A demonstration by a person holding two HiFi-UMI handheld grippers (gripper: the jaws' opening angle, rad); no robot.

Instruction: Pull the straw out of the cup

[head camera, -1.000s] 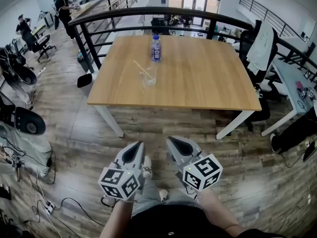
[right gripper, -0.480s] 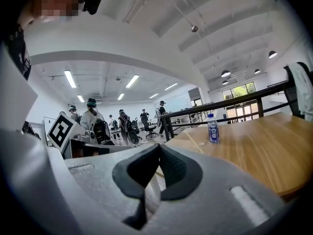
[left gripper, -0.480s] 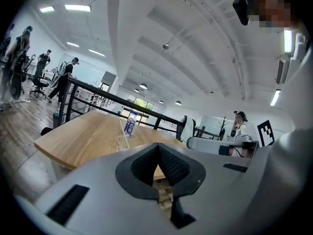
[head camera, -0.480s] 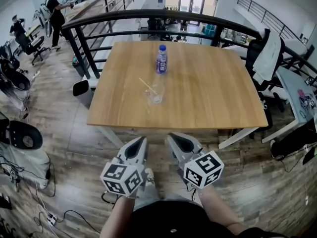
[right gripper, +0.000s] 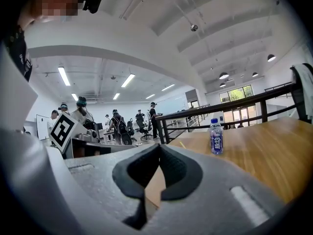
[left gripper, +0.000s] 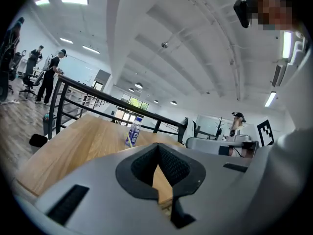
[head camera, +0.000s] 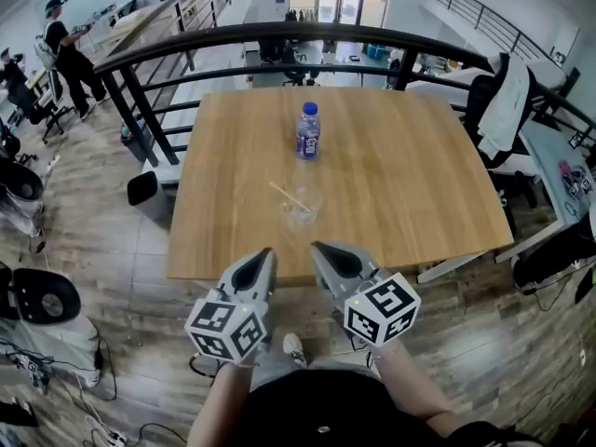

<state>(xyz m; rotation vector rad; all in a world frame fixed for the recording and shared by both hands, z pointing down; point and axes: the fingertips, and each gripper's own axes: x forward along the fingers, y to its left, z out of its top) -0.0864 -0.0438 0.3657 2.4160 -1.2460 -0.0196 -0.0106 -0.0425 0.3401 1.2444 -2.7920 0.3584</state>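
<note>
On the wooden table (head camera: 400,184), a clear plastic cup (head camera: 301,211) stands near the front edge. A pale straw (head camera: 287,196) leans out of it to the left. Both grippers hang in front of the table's near edge, short of the cup. My left gripper (head camera: 264,253) is shut with nothing in it, and so is my right gripper (head camera: 319,248). The left gripper view has the jaw tips touching (left gripper: 157,146), with the straw (left gripper: 129,139) showing just above them. In the right gripper view the jaws also meet (right gripper: 159,147), and the straw (right gripper: 182,145) shows faintly beyond.
A blue-labelled water bottle (head camera: 307,131) stands upright behind the cup, and shows as the bottle (left gripper: 132,131) and the bottle (right gripper: 215,137) in the gripper views. A black railing (head camera: 279,35) runs behind the table. A chair with a white coat (head camera: 503,101) stands at right. People work at far left.
The person has stepped toward the table, so the table, cup and bottle are nearer and lower in the head view. Both grippers stay shut, side by side.
</note>
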